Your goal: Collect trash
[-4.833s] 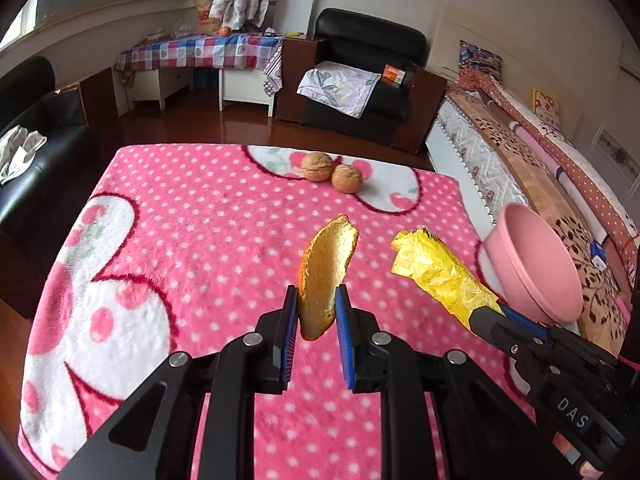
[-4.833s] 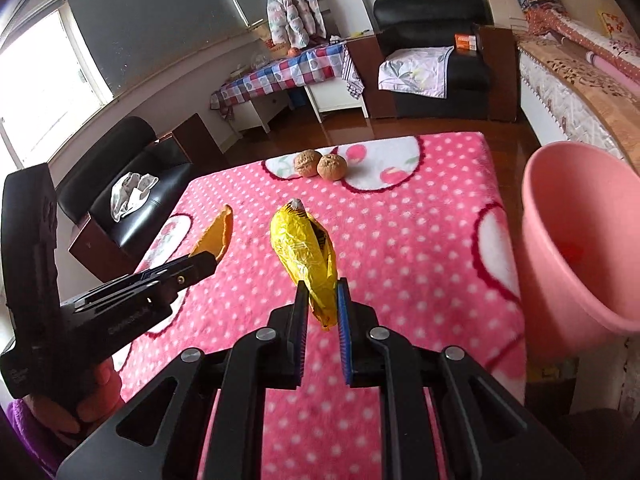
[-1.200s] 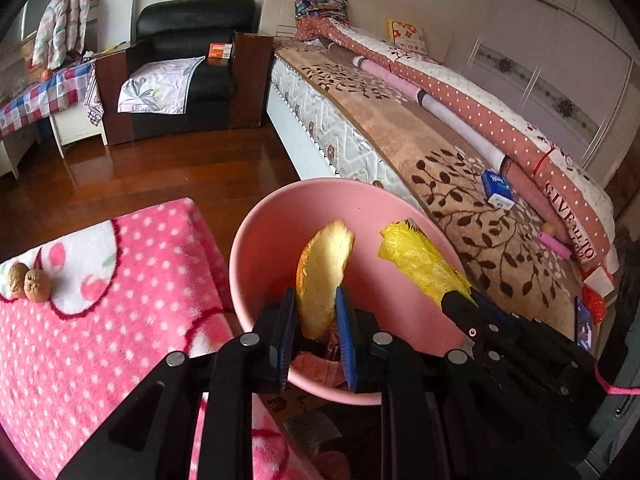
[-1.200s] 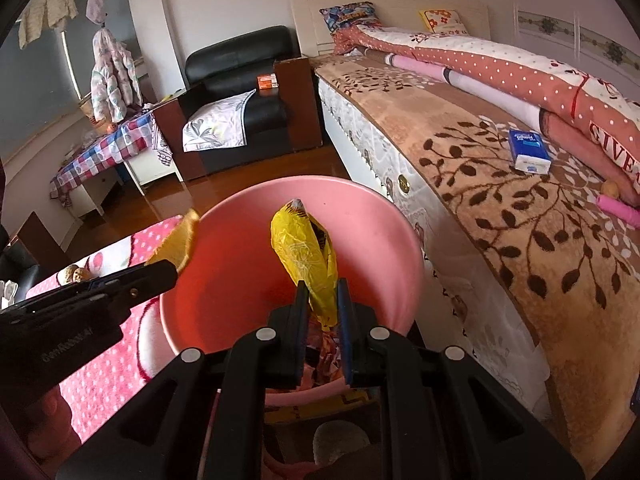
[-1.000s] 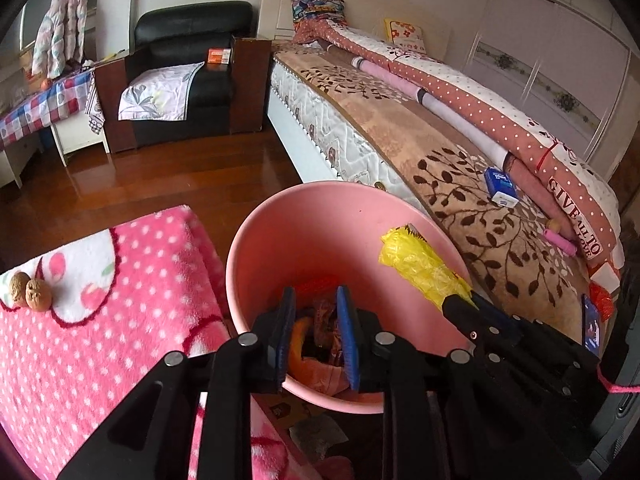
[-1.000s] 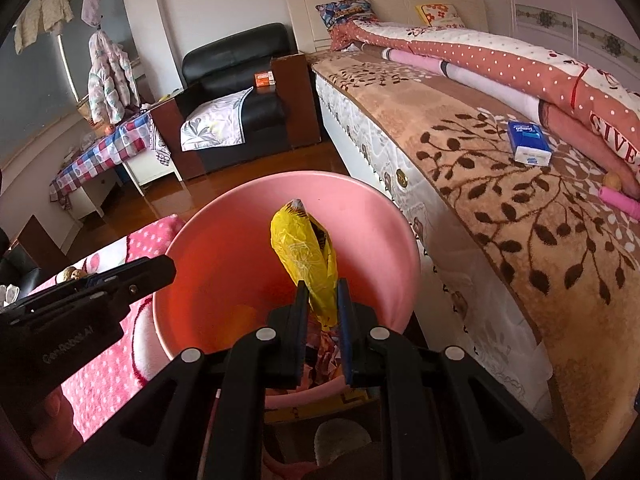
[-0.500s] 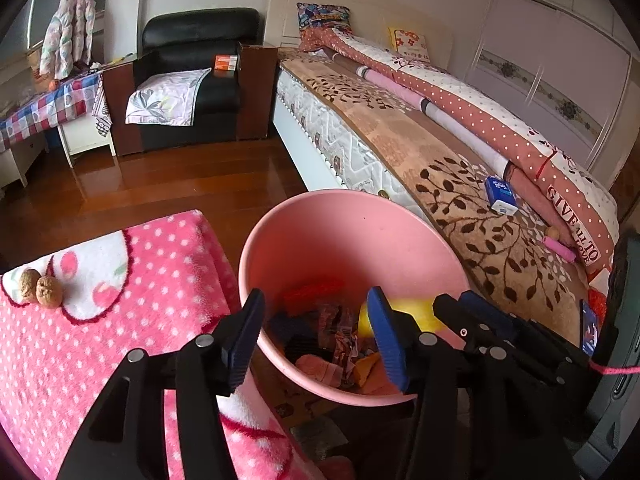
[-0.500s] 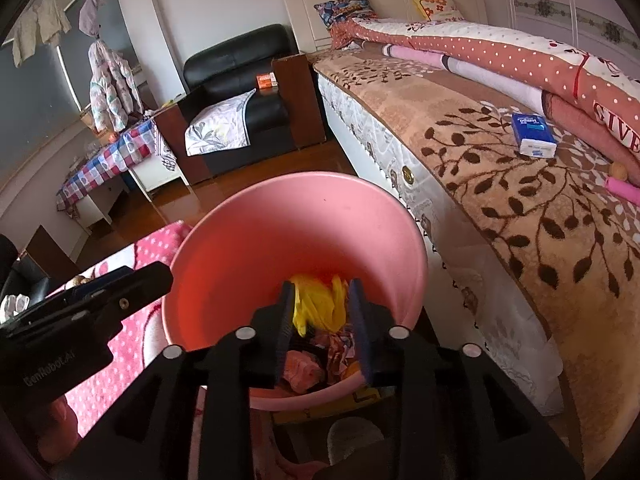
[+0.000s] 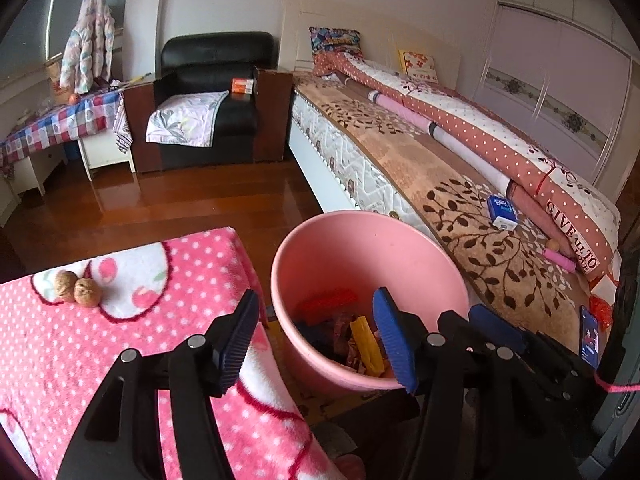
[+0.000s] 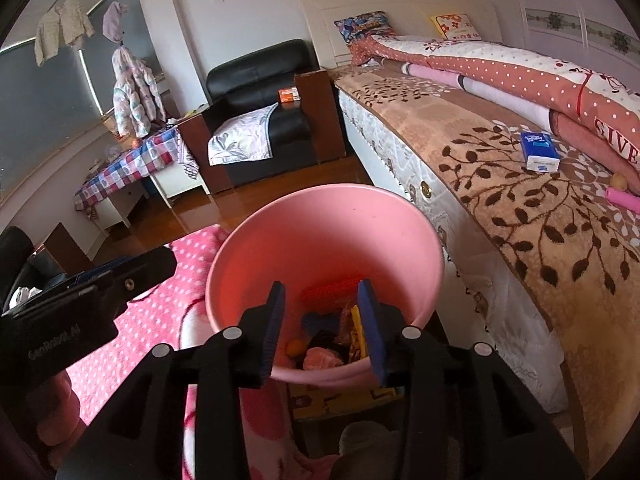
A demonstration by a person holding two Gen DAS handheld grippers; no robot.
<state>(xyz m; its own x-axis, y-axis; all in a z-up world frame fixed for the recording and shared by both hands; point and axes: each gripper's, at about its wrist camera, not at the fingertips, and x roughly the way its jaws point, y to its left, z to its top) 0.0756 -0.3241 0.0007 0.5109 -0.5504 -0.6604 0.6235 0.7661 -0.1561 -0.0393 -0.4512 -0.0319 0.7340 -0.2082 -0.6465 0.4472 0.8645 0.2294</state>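
In the left wrist view, the left gripper (image 9: 316, 332) stands with its jaws spread wide and nothing between them; they have just been opening. The orange peel it pinched a moment ago is gone from its pads. The pink bin (image 9: 360, 248) sits on the floor between the pink dotted blanket (image 9: 120, 340) and the bed (image 9: 460, 184), and the yellow wrapper (image 9: 366, 344) now lies inside it among other scraps, where earlier it stuck up from the right gripper (image 9: 496, 330), whose fingers show at the right, over the bin's near edge. Two walnuts (image 9: 76, 286) rest on the blanket, touching each other, well apart from the bin. In the right wrist view, the right gripper (image 10: 322, 316) also has its jaws parted and empty, having just been opening, above the pink bin (image 10: 320, 224). The yellow wrapper (image 10: 358, 334) it had clamped upright a second ago lies down in the bin just by the right finger, and a small orange piece (image 10: 296, 347) lies near it on the bottom. The left gripper's (image 10: 120, 276) black body reaches in from the left, beside the bin's rim.
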